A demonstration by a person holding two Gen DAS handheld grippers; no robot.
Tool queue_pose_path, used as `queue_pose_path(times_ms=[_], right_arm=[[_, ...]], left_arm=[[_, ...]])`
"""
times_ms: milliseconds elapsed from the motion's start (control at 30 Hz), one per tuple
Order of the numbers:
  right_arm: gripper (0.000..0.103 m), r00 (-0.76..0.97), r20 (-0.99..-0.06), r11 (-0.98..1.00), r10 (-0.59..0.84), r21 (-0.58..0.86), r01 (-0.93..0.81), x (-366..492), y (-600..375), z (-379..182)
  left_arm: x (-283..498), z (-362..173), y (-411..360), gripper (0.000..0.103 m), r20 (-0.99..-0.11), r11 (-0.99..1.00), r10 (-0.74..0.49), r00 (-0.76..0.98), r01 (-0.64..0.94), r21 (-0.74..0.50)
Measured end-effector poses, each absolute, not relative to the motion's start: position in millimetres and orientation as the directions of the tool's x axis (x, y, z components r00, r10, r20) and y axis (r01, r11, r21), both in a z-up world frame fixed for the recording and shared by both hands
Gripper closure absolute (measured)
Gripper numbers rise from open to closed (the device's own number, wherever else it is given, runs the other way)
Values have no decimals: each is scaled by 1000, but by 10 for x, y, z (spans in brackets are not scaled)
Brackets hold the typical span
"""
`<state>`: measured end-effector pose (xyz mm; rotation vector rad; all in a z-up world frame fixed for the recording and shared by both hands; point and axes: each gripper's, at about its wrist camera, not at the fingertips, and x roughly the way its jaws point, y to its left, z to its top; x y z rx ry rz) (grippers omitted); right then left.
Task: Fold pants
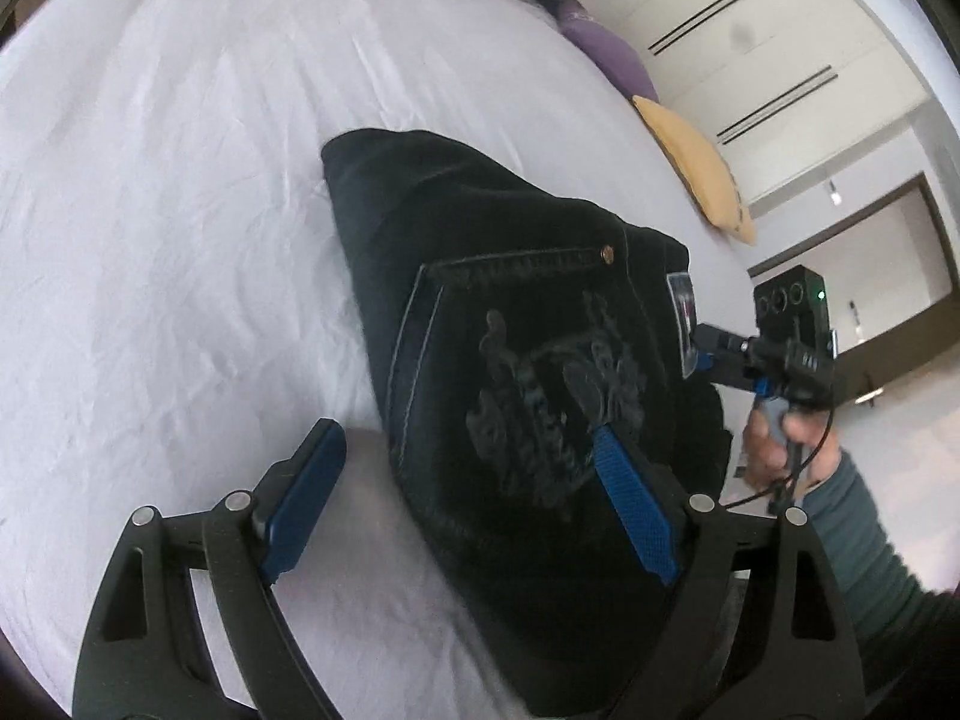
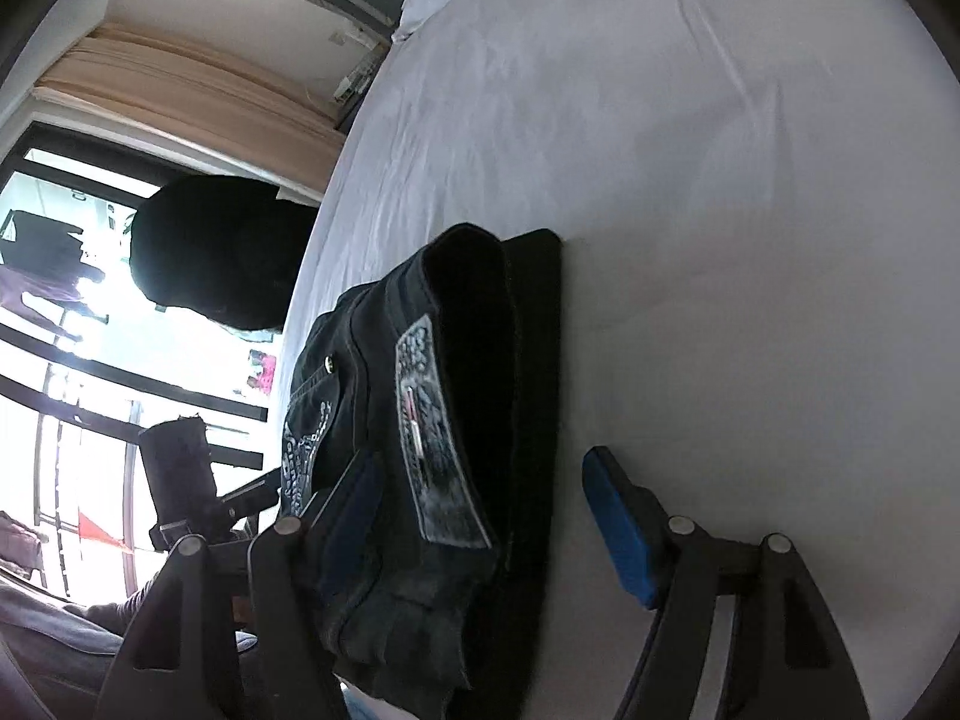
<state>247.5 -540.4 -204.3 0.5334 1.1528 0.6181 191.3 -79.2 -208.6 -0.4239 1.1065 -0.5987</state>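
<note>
Black jeans [image 1: 510, 360] lie folded in a thick stack on the white bed sheet [image 1: 180, 210], back pocket with a grey print on top. My left gripper [image 1: 468, 438] is open; its right pad [image 1: 636, 504] lies on the pocket, its left pad [image 1: 306, 498] is over the sheet beside the stack. In the right wrist view the jeans' waistband end [image 2: 444, 420] with a grey label faces me. My right gripper [image 2: 480, 468] is open and straddles that end, left pad [image 2: 354, 516] against the denim, right pad [image 2: 618, 528] over the sheet. It also shows in the left wrist view [image 1: 720, 354].
A yellow pillow [image 1: 696, 168] and a purple pillow [image 1: 606, 54] lie at the bed's far edge. In the right wrist view a window [image 2: 90, 390] and a dark rounded object [image 2: 210, 246] lie left of the bed.
</note>
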Motion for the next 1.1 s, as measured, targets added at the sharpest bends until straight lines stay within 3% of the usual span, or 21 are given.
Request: queue_pose_path(times_ms=[100, 167, 267, 467, 867, 1100], right_arm=[[49, 245, -684, 726, 687, 661, -190, 2529, -5297, -2068], [58, 243, -701, 742, 670, 641, -197, 2547, -5226, -2076], [67, 272, -727, 776, 630, 597, -201, 2494, -5141, -2017], [81, 352, -760, 837, 546, 489, -244, 2334, -4929, -1716], [84, 442, -691, 814, 572, 410, -411, 2665, -4197, -793], [84, 406, -667, 776, 624, 471, -420, 3524, -3737, -858]], left_arm=[[1999, -2069, -843, 21, -707, 760, -649, 280, 247, -600], [2031, -2064, -908, 47, -731, 776, -629, 265, 263, -573], [2054, -2060, -879, 66, -734, 785, -619, 279, 232, -574], [1997, -1962, -829, 82, -734, 796, -605, 310, 233, -558], [2162, -1023, -189, 86, -659, 825, -560, 502, 269, -496], [2800, -904, 419, 86, -673, 867, -490, 554, 229, -442]])
